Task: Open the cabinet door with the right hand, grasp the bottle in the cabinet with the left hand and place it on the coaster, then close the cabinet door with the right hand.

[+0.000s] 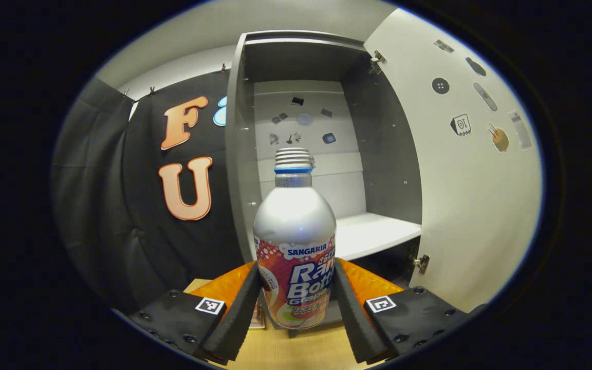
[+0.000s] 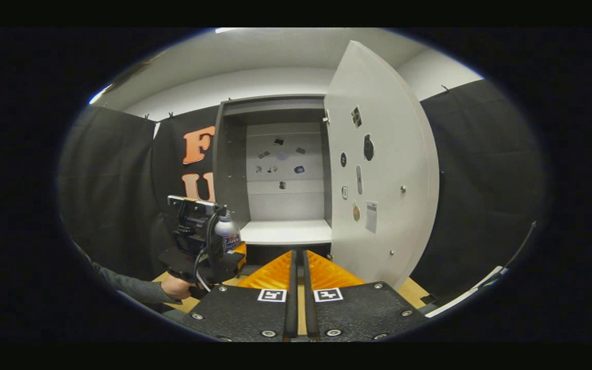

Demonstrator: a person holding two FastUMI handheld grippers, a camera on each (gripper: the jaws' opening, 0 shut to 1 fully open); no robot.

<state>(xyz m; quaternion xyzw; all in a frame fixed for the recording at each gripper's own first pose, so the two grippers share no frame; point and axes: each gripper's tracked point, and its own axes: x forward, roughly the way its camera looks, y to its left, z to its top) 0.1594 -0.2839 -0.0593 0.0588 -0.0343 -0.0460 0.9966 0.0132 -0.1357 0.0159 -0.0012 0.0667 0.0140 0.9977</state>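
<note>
A silver bottle (image 1: 296,246) with a threaded neck and a colourful label stands upright between my left gripper's fingers. My left gripper (image 1: 296,303) is shut on the bottle's lower body, in front of the open grey cabinet (image 1: 237,154). The cabinet's white shelf (image 1: 373,234) is bare. Its white door (image 1: 460,180) is swung wide open to the right. In the right gripper view, the left gripper (image 2: 198,241) holds the bottle (image 2: 227,234) to the left of the cabinet (image 2: 232,169), outside it. My right gripper (image 2: 299,288) is shut on nothing, low in front of the door (image 2: 378,180).
A wooden tabletop (image 1: 285,349) lies below the bottle and reaches to the cabinet's foot (image 2: 414,290). A hand and a grey sleeve (image 2: 142,290) hold the left gripper. Black cloth walls stand on both sides. Small stickers dot the door and the cabinet's back wall.
</note>
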